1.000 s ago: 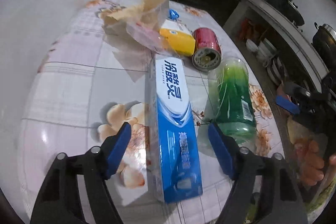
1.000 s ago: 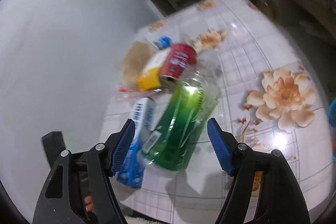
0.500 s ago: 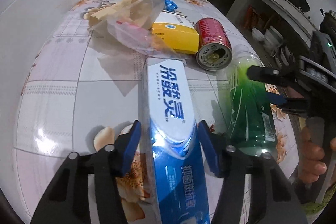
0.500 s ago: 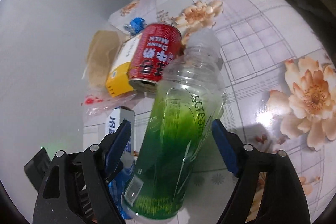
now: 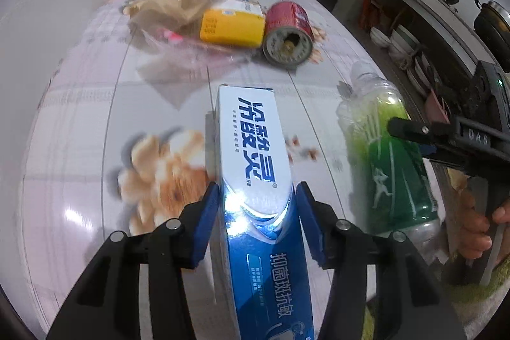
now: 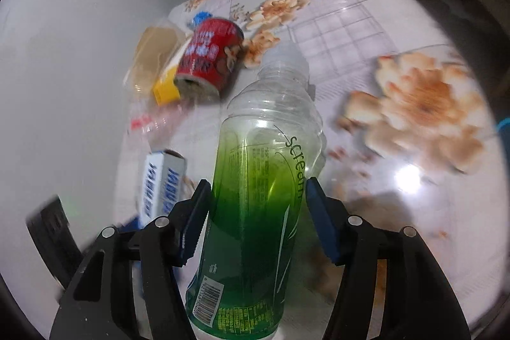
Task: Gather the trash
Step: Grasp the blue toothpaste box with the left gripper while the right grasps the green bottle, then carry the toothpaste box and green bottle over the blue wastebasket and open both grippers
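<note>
Left gripper (image 5: 258,196) clamps the toothpaste box (image 5: 255,155) between both pads. Right gripper (image 6: 258,196) grips the green bottle (image 6: 255,212), neck pointing forward. Red can (image 6: 210,53) and yellow carton (image 5: 231,27) lie ahead of both.
</note>
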`<action>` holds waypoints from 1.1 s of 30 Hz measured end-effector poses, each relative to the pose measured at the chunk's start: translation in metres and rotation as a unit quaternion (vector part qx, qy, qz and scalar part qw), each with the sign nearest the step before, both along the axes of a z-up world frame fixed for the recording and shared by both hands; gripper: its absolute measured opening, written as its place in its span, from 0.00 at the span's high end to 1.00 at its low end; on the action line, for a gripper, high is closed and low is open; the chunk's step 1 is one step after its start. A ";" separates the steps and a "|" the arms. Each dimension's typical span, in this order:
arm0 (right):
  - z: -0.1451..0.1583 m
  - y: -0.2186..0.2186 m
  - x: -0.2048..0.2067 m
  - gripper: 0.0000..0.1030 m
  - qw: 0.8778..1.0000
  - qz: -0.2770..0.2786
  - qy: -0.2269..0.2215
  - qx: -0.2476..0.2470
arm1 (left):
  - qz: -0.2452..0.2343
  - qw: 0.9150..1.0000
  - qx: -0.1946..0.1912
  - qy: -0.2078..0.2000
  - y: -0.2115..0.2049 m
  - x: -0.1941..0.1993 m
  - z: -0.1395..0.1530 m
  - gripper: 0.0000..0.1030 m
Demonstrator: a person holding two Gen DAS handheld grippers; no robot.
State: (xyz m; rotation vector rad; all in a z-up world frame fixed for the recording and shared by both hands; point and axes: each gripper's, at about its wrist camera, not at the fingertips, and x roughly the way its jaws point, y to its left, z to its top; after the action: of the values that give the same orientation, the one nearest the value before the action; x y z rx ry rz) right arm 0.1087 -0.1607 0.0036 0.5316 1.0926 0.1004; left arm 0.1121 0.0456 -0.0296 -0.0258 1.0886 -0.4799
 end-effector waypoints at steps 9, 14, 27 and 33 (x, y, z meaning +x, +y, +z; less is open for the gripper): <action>0.004 0.013 -0.029 0.36 0.997 0.030 -0.002 -0.069 | -0.003 1.000 0.027 -0.005 -0.012 -0.003 -0.003 0.50; -0.002 0.014 -0.026 0.35 0.998 0.017 0.002 -0.062 | -0.008 0.999 0.046 -0.014 -0.014 0.000 -0.006 0.49; -0.016 0.000 -0.033 0.44 1.000 -0.009 0.014 -0.019 | 0.001 0.999 0.047 -0.022 -0.012 -0.004 -0.005 0.52; -0.014 -0.005 -0.036 0.45 1.000 -0.014 0.007 0.000 | 0.002 0.999 0.039 -0.035 -0.012 -0.007 0.005 0.52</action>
State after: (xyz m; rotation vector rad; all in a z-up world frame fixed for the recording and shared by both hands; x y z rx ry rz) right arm 0.0724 -0.1657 -0.0105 0.5488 1.0985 0.0728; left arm 0.1049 0.0333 -0.0248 0.0564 1.0369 -0.4317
